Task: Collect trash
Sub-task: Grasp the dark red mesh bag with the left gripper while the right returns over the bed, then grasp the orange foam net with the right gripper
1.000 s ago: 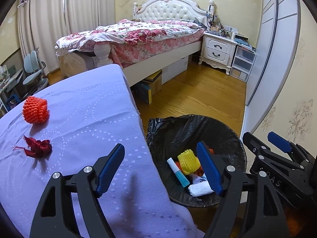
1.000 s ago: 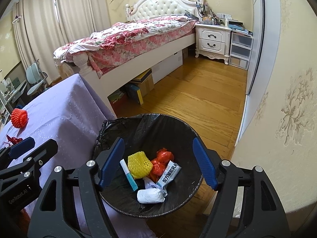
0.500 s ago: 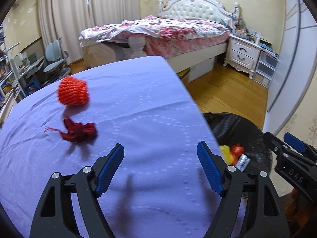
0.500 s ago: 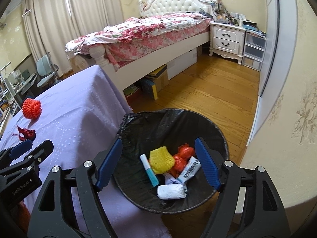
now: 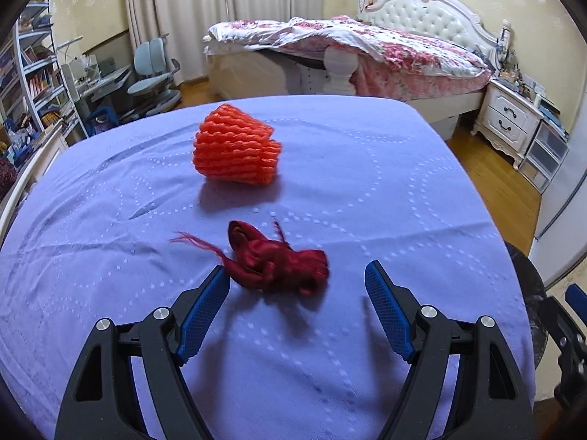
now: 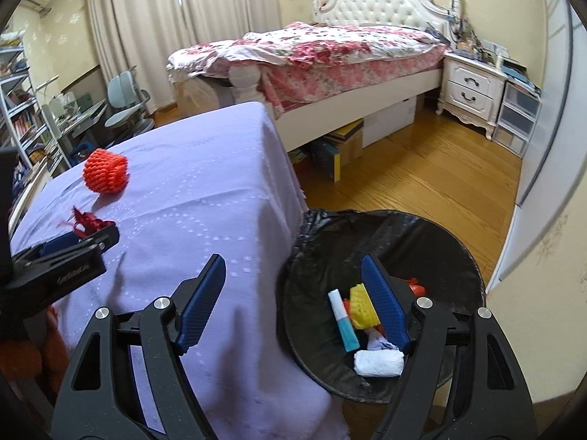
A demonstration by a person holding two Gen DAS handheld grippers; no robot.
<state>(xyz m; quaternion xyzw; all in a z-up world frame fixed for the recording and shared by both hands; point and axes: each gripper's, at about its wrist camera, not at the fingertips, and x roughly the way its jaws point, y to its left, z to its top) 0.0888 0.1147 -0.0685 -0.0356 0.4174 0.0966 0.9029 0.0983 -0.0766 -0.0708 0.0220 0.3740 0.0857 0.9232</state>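
A dark red crumpled ribbon point(image 5: 279, 262) lies on the purple tablecloth point(image 5: 385, 190), just ahead of my open left gripper point(image 5: 297, 293) and between its jaws' line. An orange foam fruit net point(image 5: 236, 146) lies farther back on the cloth. Both also show in the right wrist view, the ribbon point(image 6: 88, 222) and the net point(image 6: 106, 170). My right gripper point(image 6: 293, 289) is open and empty, above the table's edge and the black-lined trash bin point(image 6: 433, 231), which holds a yellow net point(image 6: 361, 306), a teal tube point(image 6: 343, 321) and white paper point(image 6: 378, 363).
The bin stands on the wooden floor point(image 6: 422, 168) right of the table. A bed point(image 5: 367, 47) and a white nightstand point(image 5: 510, 121) are behind. A desk with chairs point(image 5: 146, 69) and bookshelves point(image 5: 29, 73) are at the left.
My left gripper has swung left from the bin to the table and now faces the red ribbon up close. My right gripper has shifted left, partly over the table's edge.
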